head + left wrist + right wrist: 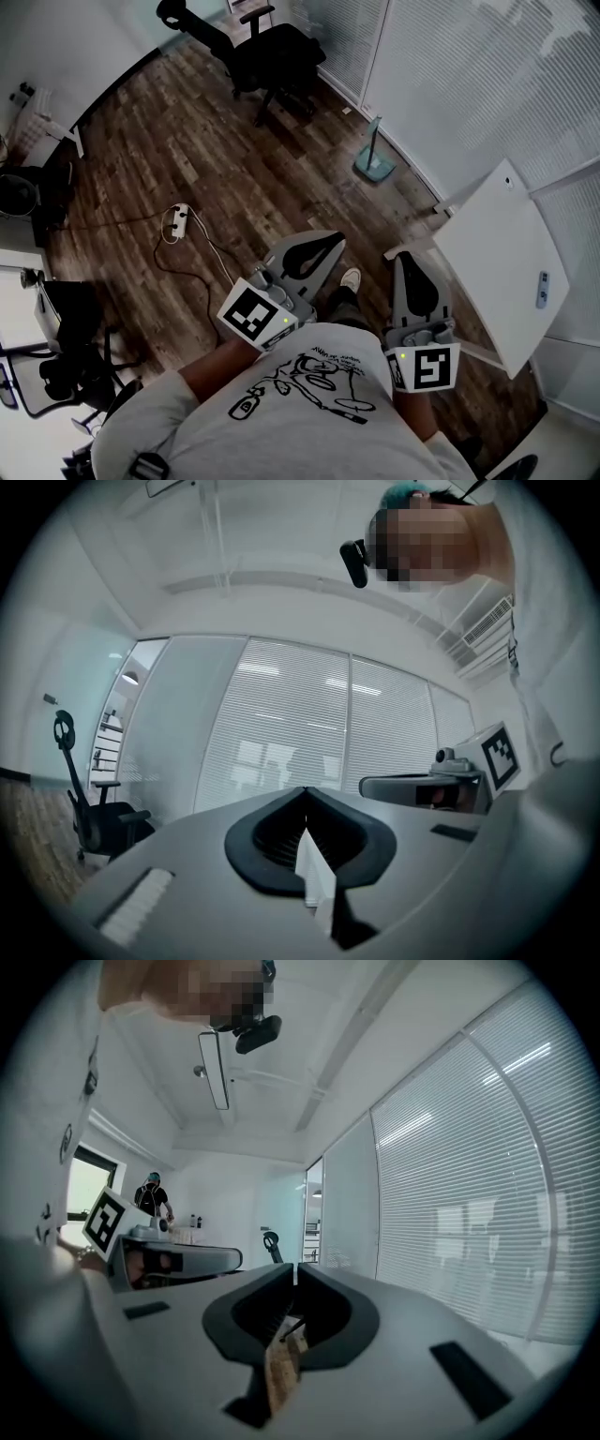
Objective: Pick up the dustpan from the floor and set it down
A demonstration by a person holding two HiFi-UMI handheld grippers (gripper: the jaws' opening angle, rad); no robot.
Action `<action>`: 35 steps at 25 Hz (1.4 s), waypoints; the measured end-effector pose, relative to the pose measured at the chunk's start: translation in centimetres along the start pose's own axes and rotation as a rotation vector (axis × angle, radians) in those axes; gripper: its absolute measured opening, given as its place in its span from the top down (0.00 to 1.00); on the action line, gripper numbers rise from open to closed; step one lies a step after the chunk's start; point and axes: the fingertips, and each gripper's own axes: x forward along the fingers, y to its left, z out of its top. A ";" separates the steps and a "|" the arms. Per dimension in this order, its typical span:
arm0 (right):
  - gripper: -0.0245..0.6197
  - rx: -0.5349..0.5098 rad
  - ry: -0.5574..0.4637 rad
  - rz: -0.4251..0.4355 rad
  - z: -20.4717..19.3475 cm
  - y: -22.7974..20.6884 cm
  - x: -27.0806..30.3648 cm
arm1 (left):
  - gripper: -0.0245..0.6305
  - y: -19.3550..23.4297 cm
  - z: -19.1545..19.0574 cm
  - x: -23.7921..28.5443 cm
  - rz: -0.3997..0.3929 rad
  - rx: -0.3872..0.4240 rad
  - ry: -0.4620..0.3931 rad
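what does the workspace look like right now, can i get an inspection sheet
surface: wood floor
job's things: dustpan stands upright on the floor by the blinds, not yet picked up
clutter: office chair at the far end; white table on the right
grippers: left gripper shut, empty; right gripper shut, empty; both well short of the dustpan
cables: power strip on the floor, its cord trailing toward the person
surroundings: a person stands far off in the right gripper view

Left gripper (328, 246) and right gripper (410, 261) side by side before the torso, both pointing level, jaws closed together, both empty
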 end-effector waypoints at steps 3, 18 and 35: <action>0.94 0.007 0.001 0.006 0.3 -2.7 1.5 | 0.96 0.9 0.4 3.0 0.003 -0.003 0.003; 0.94 0.004 -0.013 0.041 0.4 -17.9 7.1 | 0.96 2.3 1.2 19.4 0.008 0.021 0.010; 0.94 0.028 0.011 0.055 -1.8 -22.7 9.3 | 0.96 3.5 -0.3 24.1 0.028 0.013 0.027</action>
